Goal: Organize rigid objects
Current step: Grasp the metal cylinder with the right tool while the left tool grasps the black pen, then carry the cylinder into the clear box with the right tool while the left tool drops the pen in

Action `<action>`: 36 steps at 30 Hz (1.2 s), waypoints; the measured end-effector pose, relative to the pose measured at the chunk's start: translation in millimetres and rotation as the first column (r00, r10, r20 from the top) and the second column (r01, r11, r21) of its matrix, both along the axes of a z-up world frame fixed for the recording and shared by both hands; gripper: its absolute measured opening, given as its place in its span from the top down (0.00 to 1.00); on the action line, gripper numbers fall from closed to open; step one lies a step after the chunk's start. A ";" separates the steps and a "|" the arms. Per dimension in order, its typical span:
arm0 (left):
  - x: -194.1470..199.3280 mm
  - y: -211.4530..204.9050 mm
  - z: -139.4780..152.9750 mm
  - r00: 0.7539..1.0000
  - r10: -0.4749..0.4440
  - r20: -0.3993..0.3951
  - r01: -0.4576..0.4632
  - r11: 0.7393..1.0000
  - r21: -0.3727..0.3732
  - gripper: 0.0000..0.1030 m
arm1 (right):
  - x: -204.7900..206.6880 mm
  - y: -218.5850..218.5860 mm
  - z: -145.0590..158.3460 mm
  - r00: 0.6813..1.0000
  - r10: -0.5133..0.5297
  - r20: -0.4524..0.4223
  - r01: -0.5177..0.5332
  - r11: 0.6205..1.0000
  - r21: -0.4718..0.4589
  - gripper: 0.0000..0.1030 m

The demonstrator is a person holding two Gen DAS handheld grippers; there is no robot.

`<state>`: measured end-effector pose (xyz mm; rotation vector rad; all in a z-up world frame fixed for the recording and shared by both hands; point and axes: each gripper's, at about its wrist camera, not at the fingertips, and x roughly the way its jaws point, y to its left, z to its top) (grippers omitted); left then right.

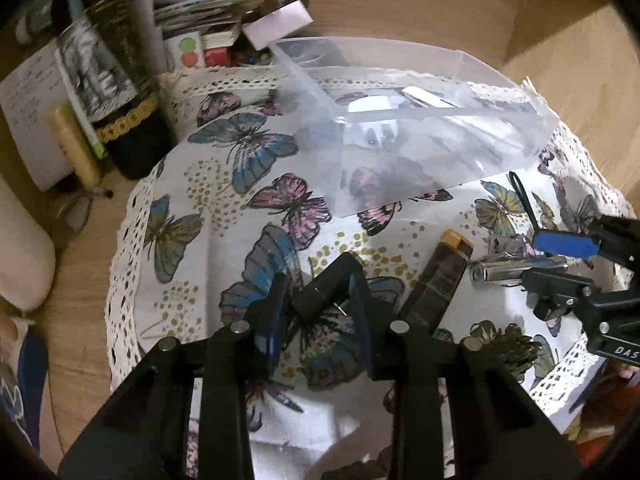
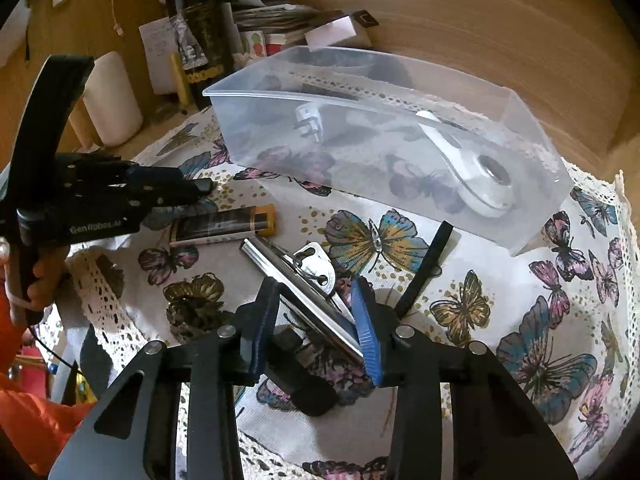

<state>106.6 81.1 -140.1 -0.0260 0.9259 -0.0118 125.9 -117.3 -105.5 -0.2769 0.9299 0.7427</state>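
On the far left, off the butterfly cloth (image 1: pixel 224 208), a dark bottle (image 1: pixel 116 92) and stacked papers sit on the wooden counter (image 1: pixel 76 304), apparently set aside from the sorting area. The left claw (image 1: pixel 318 312) hangs low over the cloth with its jaws spread either side of a small black block (image 1: pixel 328 284); the block lies on the cloth between the blue pads, which do not look to be pressing it, so this reads as lining up for a pick. Just right of it lies a dark bar with an orange end (image 1: pixel 440 280), untouched. Behind, the clear plastic bin (image 2: pixel 532 184) stands on the cloth as the likely destination; it already holds a white plug (image 2: pixel 308 120) and a white handled tool (image 2: pixel 472 168). Further right, the right claw (image 2: pixel 316 328) is spread around a shiny metal tube (image 2: pixel 296 292), which lies slantwise between the pads; whether they touch it I cannot tell. A metal clip (image 2: pixel 316 264) and a black strap (image 2: pixel 424 268) rest beside the tube, close enough to snag
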 end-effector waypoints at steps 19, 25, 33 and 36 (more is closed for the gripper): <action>-23.7 -0.6 9.0 0.999 -0.015 0.030 0.015 1.000 -0.023 0.91 | 6.2 18.0 -3.5 0.999 0.027 -0.018 -0.027 1.000 -0.010 0.86; -13.4 1.3 5.5 1.000 -0.019 0.000 0.019 0.999 -0.030 0.76 | 3.7 3.8 13.0 1.000 -0.025 0.015 0.025 0.998 0.053 0.86; 2.1 -5.1 -0.7 1.000 -0.008 0.009 0.008 1.000 0.017 0.82 | 13.2 -26.0 37.5 0.990 -0.131 0.049 0.122 0.979 0.162 0.86; -0.6 -5.7 1.3 1.000 -0.008 0.026 0.007 1.000 0.018 0.82 | 16.5 -36.8 46.9 0.984 -0.167 0.061 0.152 0.968 0.199 0.86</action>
